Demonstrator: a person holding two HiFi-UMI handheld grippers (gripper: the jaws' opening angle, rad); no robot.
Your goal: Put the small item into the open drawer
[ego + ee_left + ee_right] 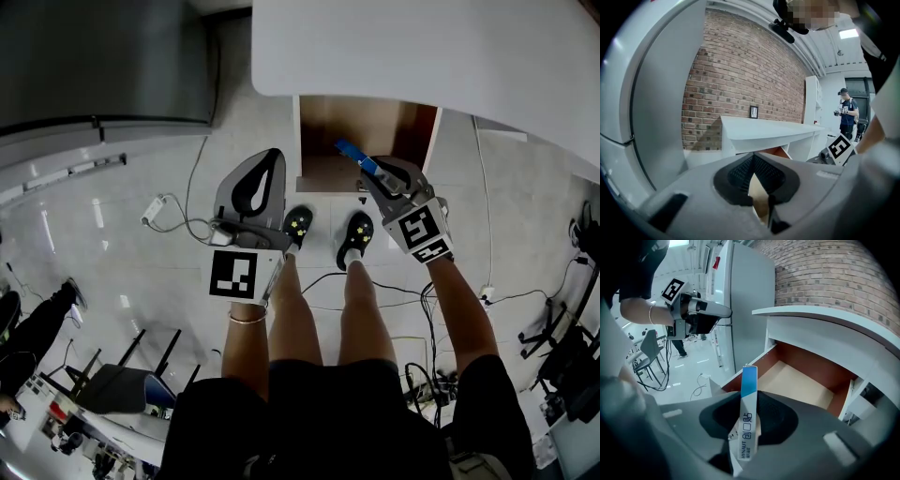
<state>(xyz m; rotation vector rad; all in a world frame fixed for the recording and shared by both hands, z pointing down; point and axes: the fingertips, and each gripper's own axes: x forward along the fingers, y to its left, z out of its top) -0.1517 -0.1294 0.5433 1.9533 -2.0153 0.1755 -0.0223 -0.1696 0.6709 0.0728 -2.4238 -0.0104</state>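
Firstly, desk [422,47]: white, rounded top, set against a brick wall [740,70]. Fridge [745,301]: tall, pale grey, standing left of the desk. Drawer [412,127]: one, pulled open under the desktop, with red-brown side walls and a tan bottom board [797,380] that shows from side to side in the right gripper view. Person: standing square before the drawer, black shoes [298,225] close to its front, a gripper in each hand. Floor [94,216]: glossy and pale, with a cable [187,220] trailing left of the feet. Left gripper [274,155]: held left of the drawer's front corner; jaw tips meet, with no item pinched, and only a sliver of drawer wood shows through the gap lower down. Right gripper [373,173]: held at the drawer front, tilted down toward it, with its jaws clamped on the box. Box [749,394]: small, slim, white with a blue end and printed lettering, upright between the right pads with the blue end outward; in the head view the blue end [352,153] juts over the open drawer, above the bottom board and not resting on it.
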